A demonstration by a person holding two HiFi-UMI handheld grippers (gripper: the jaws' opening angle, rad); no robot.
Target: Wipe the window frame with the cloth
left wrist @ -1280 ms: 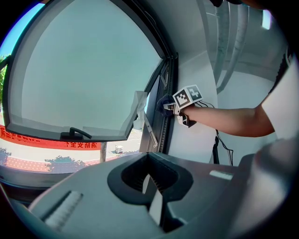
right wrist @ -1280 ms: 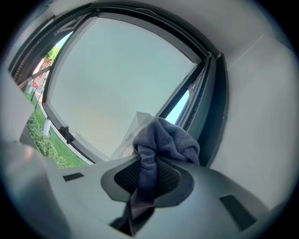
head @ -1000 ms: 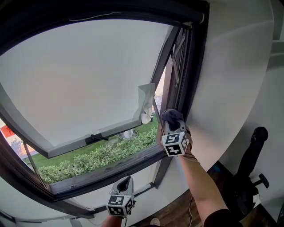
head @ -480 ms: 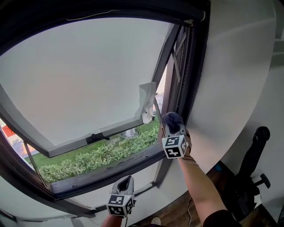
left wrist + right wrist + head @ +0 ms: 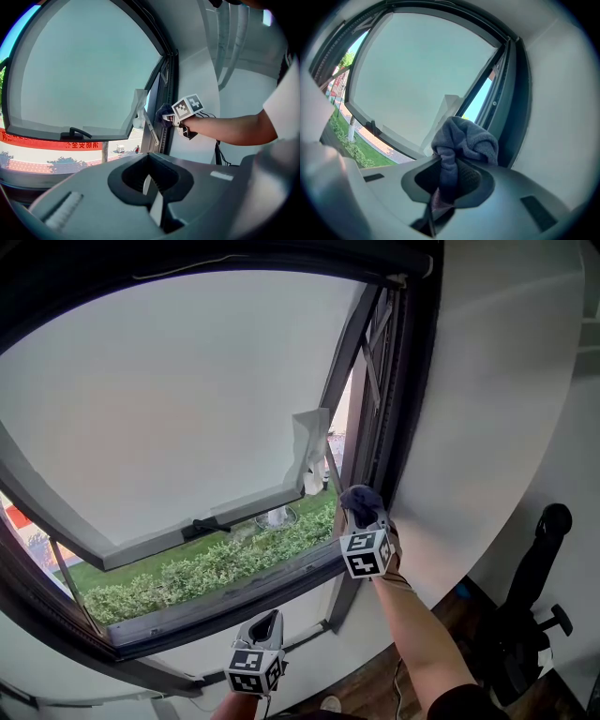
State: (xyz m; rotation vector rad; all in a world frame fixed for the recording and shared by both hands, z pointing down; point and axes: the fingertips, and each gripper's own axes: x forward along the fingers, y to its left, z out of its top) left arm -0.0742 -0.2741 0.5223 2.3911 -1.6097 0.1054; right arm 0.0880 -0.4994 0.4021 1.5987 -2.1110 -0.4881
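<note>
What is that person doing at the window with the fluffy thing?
A person is cleaning the window using a gripper in each hand. The right gripper is shut on a bluish-grey cloth and holds it up against the right side of the dark window frame, beside the corner of the open pane. The left gripper hangs lower down, shut and holding nothing.
</note>
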